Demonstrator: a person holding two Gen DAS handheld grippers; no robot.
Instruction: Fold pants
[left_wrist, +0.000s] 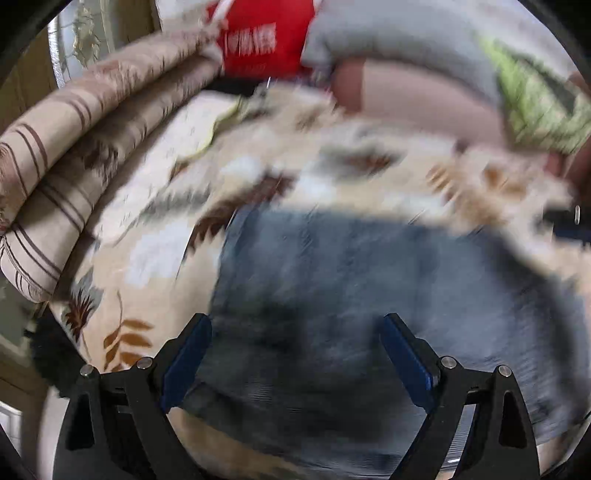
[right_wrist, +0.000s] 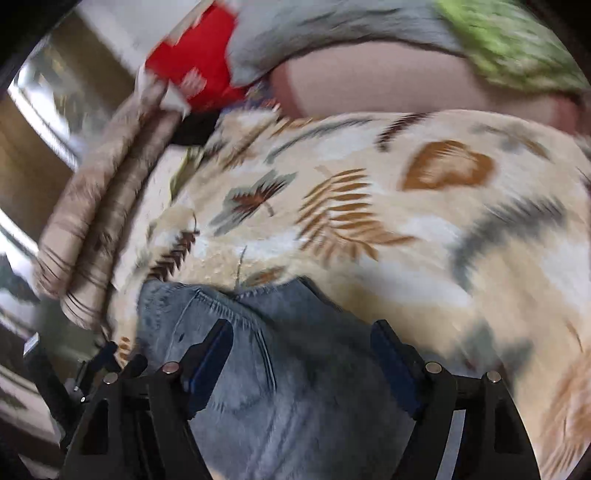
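While both views are smeared with blur, the left claw (left_wrist: 295, 350) plainly stands with its blue-padded fingers (left_wrist: 188, 360) apart, poised over the denim and gripping nothing. Between and just beyond those fingers lie the pants (left_wrist: 351, 295), blue jeans spread on the bed (left_wrist: 155, 240), filling the near and right part of that view. I judge the wide spacing suits a claw about to take hold of an edge of cloth, or one that has none in hand; which of the two cannot be told.

On the other side, the right claw (right_wrist: 301, 350) is likewise apart, its fingers straddling the denim without pinching it. Seams and a stitched edge of the jeans show just beyond the left finger, and the far edge of the denim ends not far past the fingertips, so this claw appears to sit near one end of the garment. Whether that end is waistband or hem is too blurred to say.

Farther out, a leaf-printed bedspread carries the jeans. Along the far left runs a striped rolled quilt (left_wrist: 66, 147); at the far side sit a red bag (left_wrist: 258, 40) and a grey pillow (left_wrist: 406, 40) with a green patch. No container's contents can be made out.
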